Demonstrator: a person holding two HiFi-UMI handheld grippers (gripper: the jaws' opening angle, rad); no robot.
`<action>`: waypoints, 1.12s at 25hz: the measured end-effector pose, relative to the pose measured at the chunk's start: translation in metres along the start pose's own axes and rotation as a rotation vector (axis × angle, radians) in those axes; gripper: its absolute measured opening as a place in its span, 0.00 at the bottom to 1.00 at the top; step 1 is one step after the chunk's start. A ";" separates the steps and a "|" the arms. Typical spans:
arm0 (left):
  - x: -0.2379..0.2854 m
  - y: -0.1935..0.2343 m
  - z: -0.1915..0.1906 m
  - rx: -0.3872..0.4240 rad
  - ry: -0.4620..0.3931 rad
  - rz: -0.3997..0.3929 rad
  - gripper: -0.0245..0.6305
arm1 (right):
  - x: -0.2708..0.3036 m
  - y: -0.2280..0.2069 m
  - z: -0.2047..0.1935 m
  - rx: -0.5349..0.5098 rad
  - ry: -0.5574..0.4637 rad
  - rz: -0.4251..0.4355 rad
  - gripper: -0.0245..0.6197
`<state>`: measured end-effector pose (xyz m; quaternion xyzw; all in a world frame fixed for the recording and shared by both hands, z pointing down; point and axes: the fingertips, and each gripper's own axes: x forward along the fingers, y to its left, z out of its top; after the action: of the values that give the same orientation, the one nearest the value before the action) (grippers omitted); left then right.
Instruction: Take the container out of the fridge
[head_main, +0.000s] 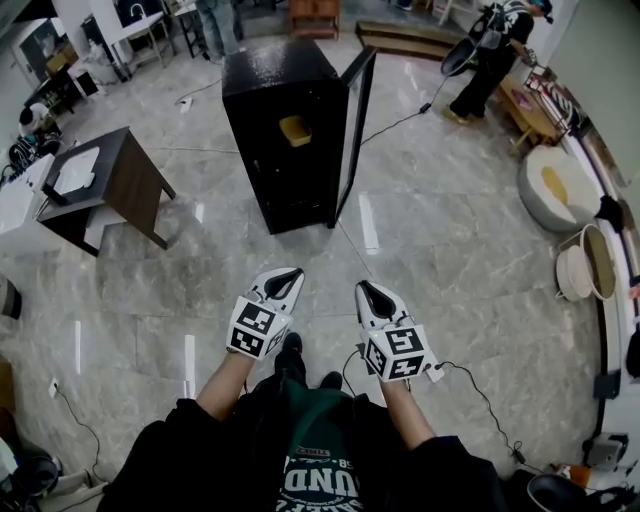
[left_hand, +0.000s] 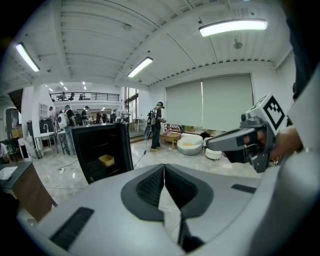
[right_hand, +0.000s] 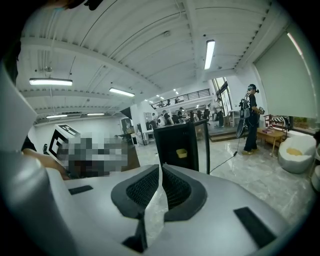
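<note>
Fingers (left_hand: 150, 187) on the left gripper (head_main: 290, 273) are pressed together tip to tip with nothing between them. The right gripper (head_main: 367, 288) is the same, closed and empty. Both are held out low in front of the person, side by side over bare floor (head_main: 450, 260).

The container (head_main: 295, 130) is a small yellowish tub. It sits on a middle shelf (left_hand: 95, 168) inside the black fridge (head_main: 265, 90), a bit toward the shelf's right edge as seen from both gripper views. The fridge door (head_main: 356, 120) is swung wide open, so that part looks sorted.

So honestly the task has barely started. The fridge is well apart from the person, neither gripper is anywhere near the tub, and the tub hasn't been touched.

What's left, by the look of it, is pretty much everything:
- close the gap to the fridge
- open one gripper's fingers
- reach in over the shelf edge and clamp the container's rim or wall
- draw it out past the door

The open door leaves a clear way in.
</note>
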<state>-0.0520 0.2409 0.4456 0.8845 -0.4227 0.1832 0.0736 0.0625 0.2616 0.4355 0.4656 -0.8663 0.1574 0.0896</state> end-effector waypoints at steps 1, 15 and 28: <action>0.003 0.004 0.001 0.000 0.000 -0.004 0.06 | 0.005 -0.001 0.002 0.000 0.001 -0.001 0.10; 0.045 0.094 0.010 0.015 -0.015 -0.073 0.06 | 0.091 -0.004 0.032 -0.002 0.004 -0.071 0.10; 0.058 0.145 0.000 0.048 0.012 -0.145 0.06 | 0.139 0.014 0.037 0.023 0.014 -0.140 0.10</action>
<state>-0.1310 0.1071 0.4649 0.9133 -0.3524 0.1928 0.0679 -0.0260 0.1475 0.4397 0.5249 -0.8290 0.1641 0.1011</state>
